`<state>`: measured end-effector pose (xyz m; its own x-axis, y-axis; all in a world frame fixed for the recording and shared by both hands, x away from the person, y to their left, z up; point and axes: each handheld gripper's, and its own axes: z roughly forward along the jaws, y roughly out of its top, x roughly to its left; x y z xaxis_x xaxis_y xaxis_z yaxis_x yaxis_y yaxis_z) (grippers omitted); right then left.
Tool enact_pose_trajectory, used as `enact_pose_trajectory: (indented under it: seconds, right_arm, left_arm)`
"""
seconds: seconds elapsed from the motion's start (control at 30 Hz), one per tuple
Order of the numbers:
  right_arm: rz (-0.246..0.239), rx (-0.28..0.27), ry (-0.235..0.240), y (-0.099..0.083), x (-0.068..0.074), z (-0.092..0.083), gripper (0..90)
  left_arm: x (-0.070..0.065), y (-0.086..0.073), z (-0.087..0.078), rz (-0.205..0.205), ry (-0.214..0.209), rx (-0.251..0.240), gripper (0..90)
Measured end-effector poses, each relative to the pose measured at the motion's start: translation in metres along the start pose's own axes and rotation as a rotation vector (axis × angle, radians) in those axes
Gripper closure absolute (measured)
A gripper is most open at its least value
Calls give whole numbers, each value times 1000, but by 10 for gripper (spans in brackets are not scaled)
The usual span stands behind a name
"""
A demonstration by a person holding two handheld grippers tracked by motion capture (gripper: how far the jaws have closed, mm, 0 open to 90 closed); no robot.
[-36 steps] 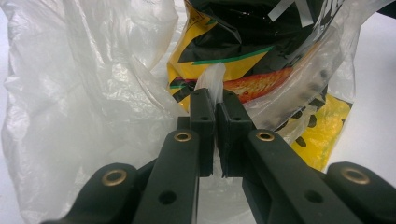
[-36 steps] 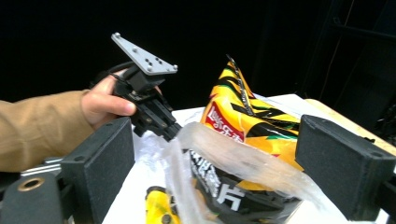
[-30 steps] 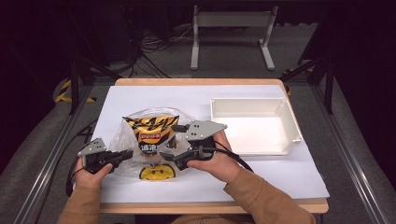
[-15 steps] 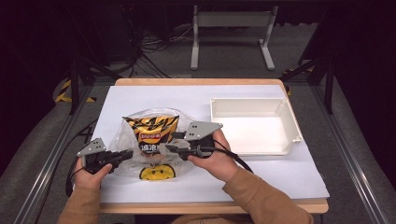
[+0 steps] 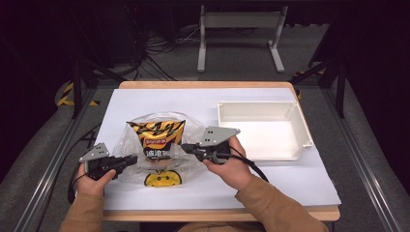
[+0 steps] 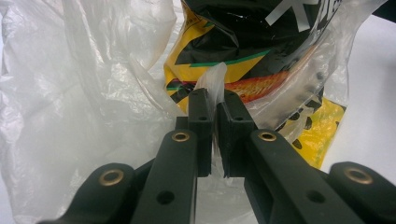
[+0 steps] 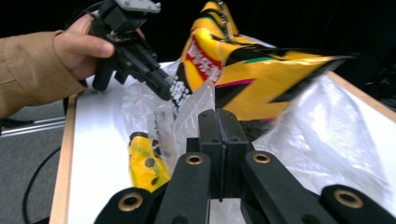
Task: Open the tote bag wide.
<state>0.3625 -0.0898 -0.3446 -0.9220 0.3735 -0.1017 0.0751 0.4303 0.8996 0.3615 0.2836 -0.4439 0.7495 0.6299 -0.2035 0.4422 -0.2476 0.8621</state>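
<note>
Here, a clear bag point(image 5: 126, 145) with a yellow chip pack point(image 5: 155, 135) inside lies on the white tabletop point(image 5: 203, 104), left of a white tray point(image 5: 263, 129). The left tool point(image 5: 129, 160) is clamped on the bag's left edge. The right tool point(image 5: 186, 147) has just been closing, and its jaws now pinch the bag's right edge.

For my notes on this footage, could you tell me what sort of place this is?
Probably a lab recording station: a white-covered table in a dark room, metal frame rails alongside, and loose cables on the grey floor beyond it.
</note>
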Motion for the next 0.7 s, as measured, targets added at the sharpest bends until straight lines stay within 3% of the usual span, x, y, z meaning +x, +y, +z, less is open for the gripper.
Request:
enact_pose_trajectory:
  seconds: [0.4,0.57,0.7]
  right_arm:
    - [85,-18,-104,-23,-16,-16,900]
    - [126,16,-137,-39,-19,-12,900]
    - [151,49,-130,-54,-20,0,900]
  left_arm:
    - [2,-1,-1,-19,33,4,838]
    - [4,-2,0,-36,45,18,832]
    - [6,-3,3,-38,53,43,825]
